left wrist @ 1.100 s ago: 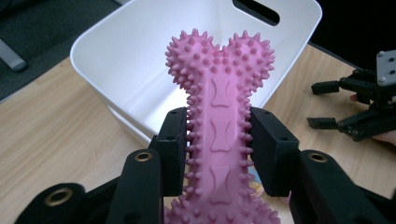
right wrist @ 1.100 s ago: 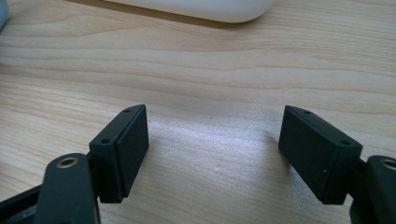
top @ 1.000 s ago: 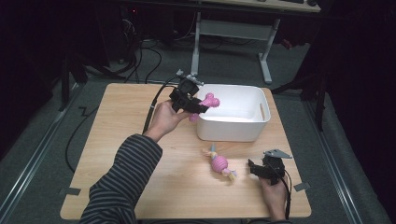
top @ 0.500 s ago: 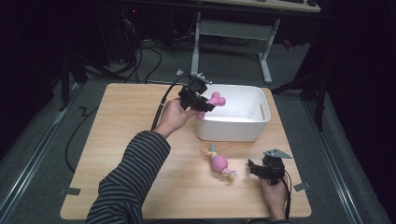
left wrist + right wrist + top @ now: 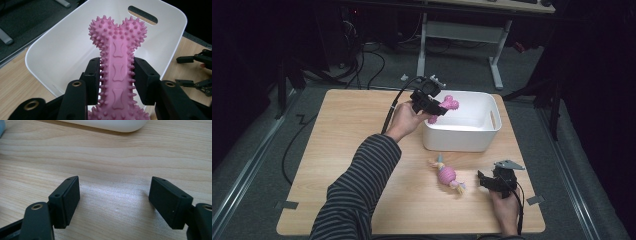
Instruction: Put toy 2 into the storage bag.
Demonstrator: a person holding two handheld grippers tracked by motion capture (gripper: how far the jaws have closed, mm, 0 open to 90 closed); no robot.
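- Two grippers in play, and the left gripper (image 5: 428, 101) is clamped on the pink spiky bone toy (image 5: 117, 62), pads pressed flat against its narrow shaft in the left gripper view.
- Compared with a second ago, that hand has carried the bone further across: its knobbed end now hangs over the near-left corner of the white bin (image 5: 492, 135), where before it sat right at the rim.
- That puts the toy above the open tub, not yet inside it — my read is the drop is close, needing only a touch more reach and a release.
- Over on the right, the right gripper (image 5: 493, 181) rests on the wooden table (image 5: 347, 130), jaws spread wide with bare wood between them; it hasn't budged.
- Just beside it to the left lies the pink rope toy (image 5: 447, 176), untouched on the tabletop in front of the bin — likely the next candidate.
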